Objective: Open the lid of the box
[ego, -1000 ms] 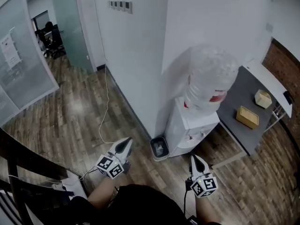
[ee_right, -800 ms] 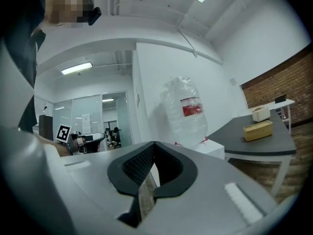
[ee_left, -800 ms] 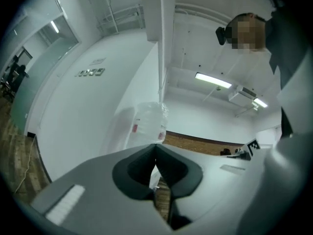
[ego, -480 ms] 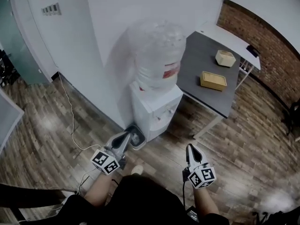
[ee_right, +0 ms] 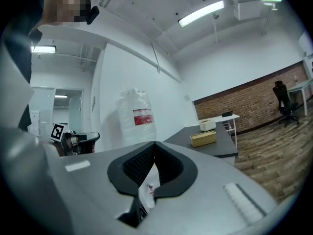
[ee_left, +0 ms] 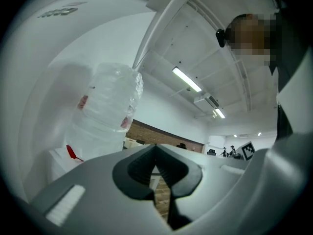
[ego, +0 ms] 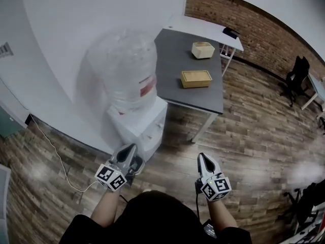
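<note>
Box (ego: 196,79) — tan, flat — lies on the grey desk (ego: 175,55), well ahead of me across the wood floor. Water dispenser (ego: 137,126), big bottle on top, stands against the desk's near-left side, just beyond my left gripper (ego: 133,147). Cream box (ego: 202,50) sits farther back on the desk. Left gripper and right gripper (ego: 201,155) both closed — nothing between the jaws.

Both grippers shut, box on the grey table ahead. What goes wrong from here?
Two boxes sit on the grey table: a tan box and a cream box farther back; the wrong lid may get opened.
The water dispenser stands beside the table's near corner, close to the left gripper; a bump seems possible.
It and the right gripper are shut; fingers likely must open first.
</note>
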`<state>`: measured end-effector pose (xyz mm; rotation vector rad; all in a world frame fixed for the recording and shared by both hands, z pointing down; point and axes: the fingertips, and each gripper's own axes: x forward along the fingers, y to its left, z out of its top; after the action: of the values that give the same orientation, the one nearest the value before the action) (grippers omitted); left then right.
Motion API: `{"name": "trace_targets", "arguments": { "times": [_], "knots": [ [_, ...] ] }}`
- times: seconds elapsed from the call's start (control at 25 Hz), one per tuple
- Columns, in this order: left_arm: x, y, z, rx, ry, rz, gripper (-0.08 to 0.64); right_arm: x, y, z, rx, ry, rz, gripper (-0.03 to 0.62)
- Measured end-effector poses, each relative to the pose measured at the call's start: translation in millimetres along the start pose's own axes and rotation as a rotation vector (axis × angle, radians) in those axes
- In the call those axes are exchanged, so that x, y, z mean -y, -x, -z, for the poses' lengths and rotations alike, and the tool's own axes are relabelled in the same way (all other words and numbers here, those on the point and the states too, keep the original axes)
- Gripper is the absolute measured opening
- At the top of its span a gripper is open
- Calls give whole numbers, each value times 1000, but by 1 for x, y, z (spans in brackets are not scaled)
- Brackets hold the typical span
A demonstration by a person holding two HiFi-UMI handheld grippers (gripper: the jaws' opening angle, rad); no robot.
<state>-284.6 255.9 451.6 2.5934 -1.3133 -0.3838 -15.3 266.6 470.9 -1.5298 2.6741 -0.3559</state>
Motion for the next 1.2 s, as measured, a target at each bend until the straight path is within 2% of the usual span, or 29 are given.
{"name": "trace_targets", "arguments": {
  "times": [0.12, 0.32, 0.52, 0.76, 0.96, 1.2],
  "knots": [
    [-5, -10, 5, -21, 4, 44, 0, 0, 0, 5, -8, -10, 51, 2],
    [-11, -24, 11, -55, 18, 126, 0, -3, -4, 3, -15, 31, 115, 3],
    [-11, -33, 13, -70, 31, 204, 0, -3, -2, 2, -32, 18, 184, 2],
    [-11, -56, 28, -105, 75, 248, 0, 5, 1, 9, -48, 12, 234, 3],
    [-1, -89, 40, -132, 75, 288, 0, 35, -4, 10, -48, 6, 243, 3],
    [12, -162, 44, -116, 9, 271, 0, 106, -29, -10, -13, 13, 214, 3]
  ]
}}
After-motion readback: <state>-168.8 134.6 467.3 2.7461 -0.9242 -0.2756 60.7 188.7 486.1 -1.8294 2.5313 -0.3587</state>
